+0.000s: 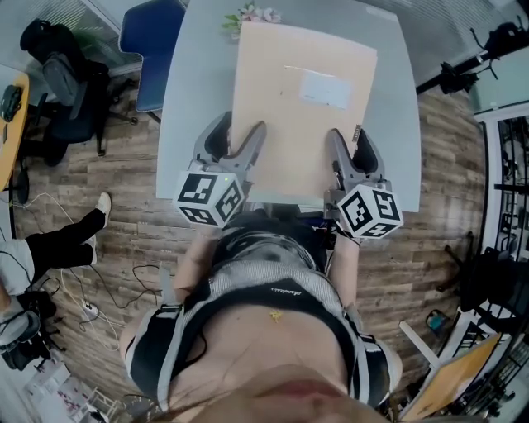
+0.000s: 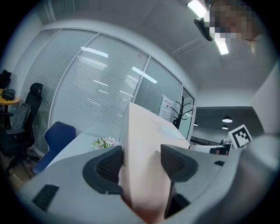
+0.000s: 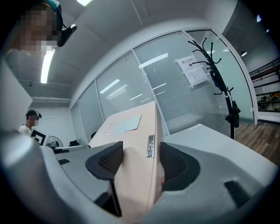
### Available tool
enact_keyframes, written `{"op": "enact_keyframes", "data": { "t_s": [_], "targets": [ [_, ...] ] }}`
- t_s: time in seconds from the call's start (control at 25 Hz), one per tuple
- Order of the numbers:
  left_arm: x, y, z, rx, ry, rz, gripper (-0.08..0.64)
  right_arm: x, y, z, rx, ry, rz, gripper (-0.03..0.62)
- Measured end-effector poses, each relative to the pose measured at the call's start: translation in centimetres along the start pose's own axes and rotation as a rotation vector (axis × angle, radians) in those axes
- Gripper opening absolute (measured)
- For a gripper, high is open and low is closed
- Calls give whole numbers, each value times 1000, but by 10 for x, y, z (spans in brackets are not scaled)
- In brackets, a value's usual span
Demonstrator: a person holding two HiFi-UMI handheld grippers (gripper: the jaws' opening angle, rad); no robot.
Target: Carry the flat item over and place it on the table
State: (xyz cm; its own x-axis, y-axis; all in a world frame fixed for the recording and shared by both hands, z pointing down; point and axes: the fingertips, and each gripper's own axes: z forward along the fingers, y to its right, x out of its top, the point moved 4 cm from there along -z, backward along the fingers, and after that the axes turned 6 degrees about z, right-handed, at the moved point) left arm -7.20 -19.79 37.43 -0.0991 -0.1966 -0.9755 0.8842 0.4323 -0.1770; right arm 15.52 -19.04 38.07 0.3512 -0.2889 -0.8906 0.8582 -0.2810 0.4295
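A flat tan cardboard box (image 1: 302, 107) with a white label hangs over the grey table (image 1: 190, 99), its near edge toward me. My left gripper (image 1: 235, 144) is shut on the box's near left edge, and my right gripper (image 1: 351, 153) is shut on its near right edge. In the left gripper view both dark pads press the box (image 2: 142, 144) on either side of that gripper (image 2: 141, 164). In the right gripper view the box (image 3: 135, 148) fills the gap of the right gripper (image 3: 141, 164) the same way. I cannot tell whether the box touches the tabletop.
A small bunch of flowers (image 1: 252, 14) lies at the table's far edge behind the box. A blue chair (image 1: 153, 41) stands at the far left corner, a black office chair (image 1: 62, 91) further left. A person's leg (image 1: 66, 235) and cables are on the floor at left. A coat stand (image 3: 216, 65) rises by the glass wall.
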Motion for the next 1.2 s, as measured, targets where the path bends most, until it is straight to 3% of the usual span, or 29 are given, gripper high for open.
{"op": "enact_keyframes", "data": {
  "t_s": [1.2],
  "targets": [
    [-158,-40,53,71,-358,-174,268,-133,85,60,-133,-357,106,264]
  ]
}}
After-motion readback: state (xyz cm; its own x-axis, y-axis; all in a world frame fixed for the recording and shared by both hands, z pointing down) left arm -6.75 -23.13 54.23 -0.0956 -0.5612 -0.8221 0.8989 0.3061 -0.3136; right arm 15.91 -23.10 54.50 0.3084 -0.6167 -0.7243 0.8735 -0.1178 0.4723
